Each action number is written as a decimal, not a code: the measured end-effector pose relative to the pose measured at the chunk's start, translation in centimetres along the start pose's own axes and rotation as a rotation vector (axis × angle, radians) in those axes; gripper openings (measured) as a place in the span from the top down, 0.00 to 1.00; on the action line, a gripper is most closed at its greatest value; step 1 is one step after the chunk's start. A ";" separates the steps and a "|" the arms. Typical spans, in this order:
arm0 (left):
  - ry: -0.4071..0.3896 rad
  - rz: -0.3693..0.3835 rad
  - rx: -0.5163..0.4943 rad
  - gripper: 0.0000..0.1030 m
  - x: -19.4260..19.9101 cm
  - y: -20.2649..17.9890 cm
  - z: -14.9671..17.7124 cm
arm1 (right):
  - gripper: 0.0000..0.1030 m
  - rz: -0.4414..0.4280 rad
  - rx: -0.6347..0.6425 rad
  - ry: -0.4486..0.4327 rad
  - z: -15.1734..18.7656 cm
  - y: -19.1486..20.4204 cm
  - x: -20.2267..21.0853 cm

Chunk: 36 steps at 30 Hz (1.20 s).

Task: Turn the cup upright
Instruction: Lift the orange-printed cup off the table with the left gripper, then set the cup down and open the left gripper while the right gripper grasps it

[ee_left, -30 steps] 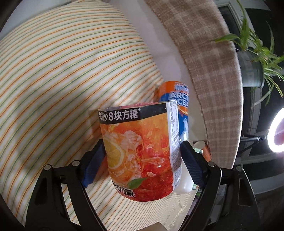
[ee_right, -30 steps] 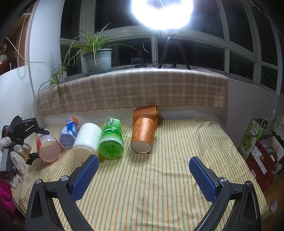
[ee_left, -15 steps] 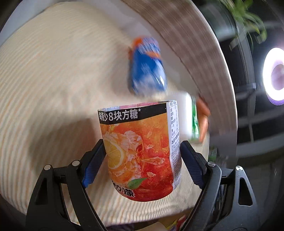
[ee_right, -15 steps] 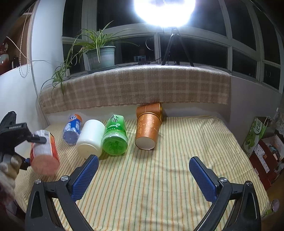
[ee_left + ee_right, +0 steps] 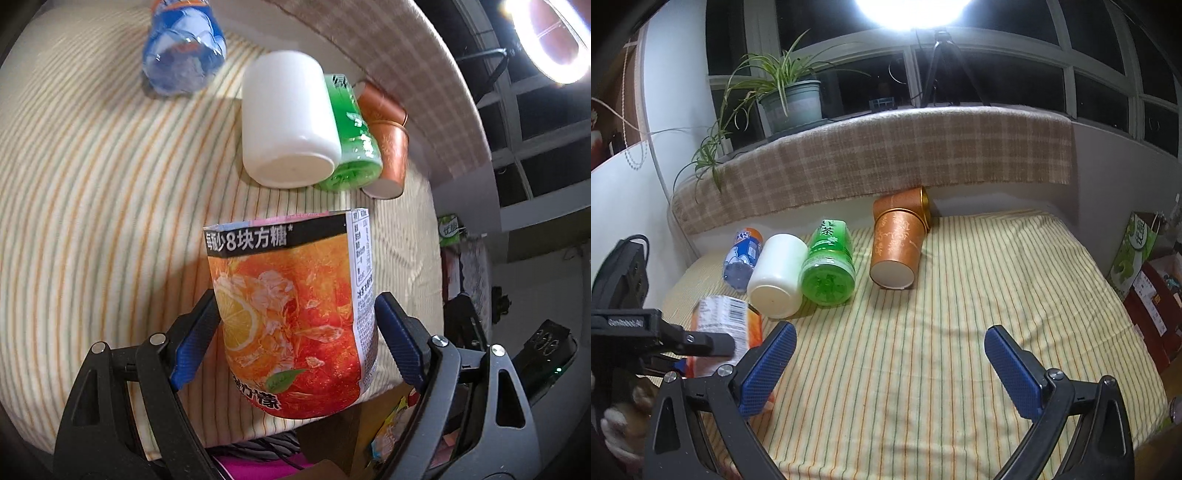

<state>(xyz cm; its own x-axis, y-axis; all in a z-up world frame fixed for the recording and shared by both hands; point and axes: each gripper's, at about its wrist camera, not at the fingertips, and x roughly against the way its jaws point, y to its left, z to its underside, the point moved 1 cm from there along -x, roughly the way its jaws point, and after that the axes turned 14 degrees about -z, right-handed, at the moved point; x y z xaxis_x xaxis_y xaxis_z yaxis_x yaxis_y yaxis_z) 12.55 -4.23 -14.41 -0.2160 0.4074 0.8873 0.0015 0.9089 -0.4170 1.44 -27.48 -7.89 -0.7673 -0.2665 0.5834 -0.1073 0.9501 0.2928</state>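
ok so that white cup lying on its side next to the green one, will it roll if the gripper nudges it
Probably. The white cup lies on its round side on the striped cloth, so a sideways nudge could roll it. The green cup seems to touch one flank and may block it there. It looks smooth and glossy, so the fingers might slip.

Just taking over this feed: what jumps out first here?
The orange cup fills the left wrist view, clamped in the left tool above the striped cloth's near-left edge. Behind it four containers lie tipped in a row: blue bottle, white jar, green bottle, brown cups. The right tool hangs open, empty.
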 end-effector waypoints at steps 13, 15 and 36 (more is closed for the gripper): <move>-0.009 0.016 -0.071 0.12 0.0 -0.3 0.1 | 0.00 -0.100 -0.051 0.076 0.1 -1.2 -1.5; -0.012 0.024 -0.065 0.11 0.3 0.0 0.0 | 0.00 -0.136 -0.055 0.092 0.0 -1.1 -1.9; -0.504 -0.355 -0.114 0.11 10.6 5.1 4.9 | 0.00 -0.457 -0.169 0.399 -2.5 1.5 -10.2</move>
<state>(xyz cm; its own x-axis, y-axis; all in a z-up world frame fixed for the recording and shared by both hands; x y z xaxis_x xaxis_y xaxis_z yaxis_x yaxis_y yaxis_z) 5.52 4.31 -8.09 -0.6566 0.0125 0.7542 -0.0569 0.9962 -0.0661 10.70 -23.78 -11.46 -0.3695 -0.7101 0.5993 -0.2422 0.6963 0.6757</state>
